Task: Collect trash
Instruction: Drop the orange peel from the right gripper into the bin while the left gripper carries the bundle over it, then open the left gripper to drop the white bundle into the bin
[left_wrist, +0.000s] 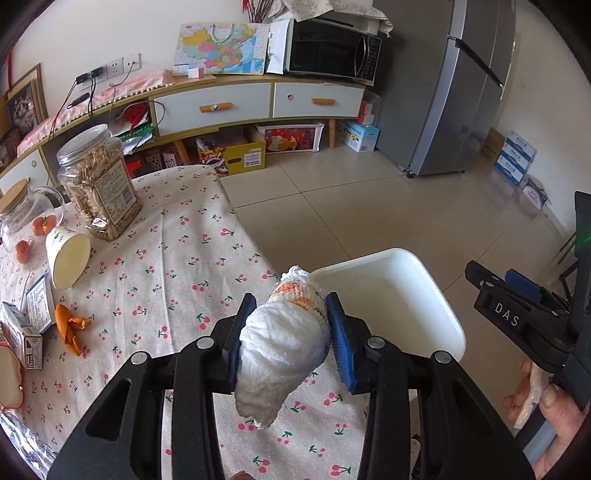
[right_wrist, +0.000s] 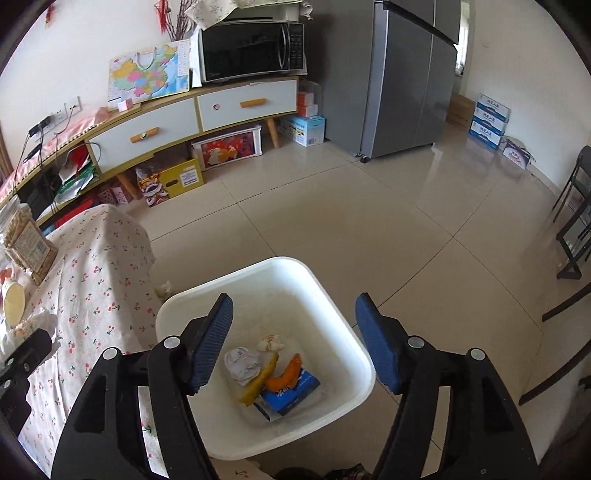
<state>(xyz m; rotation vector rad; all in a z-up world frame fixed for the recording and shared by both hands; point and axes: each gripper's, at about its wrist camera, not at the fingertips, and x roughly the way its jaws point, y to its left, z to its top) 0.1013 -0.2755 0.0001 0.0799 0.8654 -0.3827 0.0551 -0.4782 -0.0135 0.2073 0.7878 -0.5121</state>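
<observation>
My left gripper (left_wrist: 290, 328) is shut on a crumpled white paper wad (left_wrist: 282, 350) with orange marks, held above the table's right edge, just left of the white bin (left_wrist: 436, 306). My right gripper (right_wrist: 295, 343) is open and empty, hovering over the white bin (right_wrist: 332, 295). The bin holds crumpled tissues (right_wrist: 242, 363), a yellow peel (right_wrist: 260, 380), an orange peel (right_wrist: 286, 376) and a blue carton (right_wrist: 291, 393). On the table in the left wrist view lie an orange peel (left_wrist: 68, 326), a tipped paper cup (left_wrist: 68, 256) and small cartons (left_wrist: 22, 338).
The cherry-print tablecloth (left_wrist: 177, 266) also carries a big jar of seeds (left_wrist: 98, 184), a glass jar (left_wrist: 22, 210) and oranges (left_wrist: 22, 251). A sideboard (left_wrist: 221, 107) with a microwave, a fridge (left_wrist: 450, 85) and boxes stand beyond on tiled floor. Black chairs (right_wrist: 572, 229) are at right.
</observation>
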